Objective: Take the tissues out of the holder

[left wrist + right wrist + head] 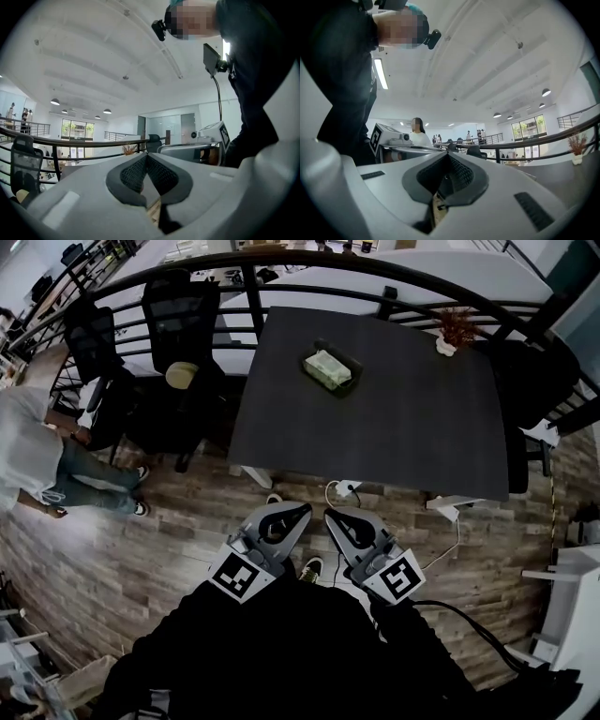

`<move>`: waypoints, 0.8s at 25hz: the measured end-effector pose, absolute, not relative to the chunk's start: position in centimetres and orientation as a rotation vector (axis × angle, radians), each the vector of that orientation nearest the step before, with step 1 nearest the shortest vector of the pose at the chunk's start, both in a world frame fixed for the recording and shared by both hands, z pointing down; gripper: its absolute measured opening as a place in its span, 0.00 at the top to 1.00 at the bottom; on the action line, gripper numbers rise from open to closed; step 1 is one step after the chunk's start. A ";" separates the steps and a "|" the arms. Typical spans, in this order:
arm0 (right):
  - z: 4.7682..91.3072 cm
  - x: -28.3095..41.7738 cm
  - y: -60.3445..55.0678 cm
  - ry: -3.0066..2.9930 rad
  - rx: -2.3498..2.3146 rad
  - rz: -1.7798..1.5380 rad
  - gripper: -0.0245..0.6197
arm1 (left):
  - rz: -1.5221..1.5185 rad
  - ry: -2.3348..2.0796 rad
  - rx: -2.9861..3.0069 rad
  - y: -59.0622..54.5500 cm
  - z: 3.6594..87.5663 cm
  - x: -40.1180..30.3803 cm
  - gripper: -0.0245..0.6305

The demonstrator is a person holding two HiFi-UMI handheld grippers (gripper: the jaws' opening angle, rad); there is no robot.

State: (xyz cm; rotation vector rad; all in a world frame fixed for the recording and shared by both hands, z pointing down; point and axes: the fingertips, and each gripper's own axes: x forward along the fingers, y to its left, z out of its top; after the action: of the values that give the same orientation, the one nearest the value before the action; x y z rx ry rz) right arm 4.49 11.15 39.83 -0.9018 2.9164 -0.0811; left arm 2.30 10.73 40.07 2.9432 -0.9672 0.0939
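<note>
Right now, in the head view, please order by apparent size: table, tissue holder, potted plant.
1. table, by far the largest.
2. tissue holder.
3. potted plant, only slightly smaller; it stands farther from the camera, so this pair is unsure.

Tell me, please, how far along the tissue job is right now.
Done: nothing; the tissues sit in the holder on the table. In hand: nothing; the left claw and right claw are shut and empty, short of the table. Left: reach over, grip the tissues, pull them out.
</note>
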 end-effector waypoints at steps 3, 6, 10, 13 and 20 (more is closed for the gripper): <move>40.3 4.0 7.3 2.930 -0.947 -0.085 0.96 | 0.074 -0.939 2.957 6.6 40.2 1.7 0.99; 40.6 3.1 2.5 2.948 -0.998 -0.103 0.96 | 0.069 -0.900 2.986 1.9 40.1 0.9 0.98; 40.8 1.6 -3.7 2.978 -1.048 -0.133 0.96 | 0.058 -0.812 3.020 -3.7 39.9 -0.1 0.98; 41.4 0.5 -8.0 2.979 -1.102 -0.157 0.96 | 0.042 -0.772 3.018 -8.0 40.3 -1.3 0.99; 44.3 0.3 -16.4 2.968 -1.265 -0.217 0.96 | -0.003 -0.755 2.998 -16.1 41.4 -3.3 0.99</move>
State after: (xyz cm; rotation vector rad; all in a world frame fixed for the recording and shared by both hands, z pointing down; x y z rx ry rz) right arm 0.34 -16.43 44.30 -1.2650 2.9679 -0.2167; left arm -3.30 -16.10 41.37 2.9984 -0.7555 -0.0034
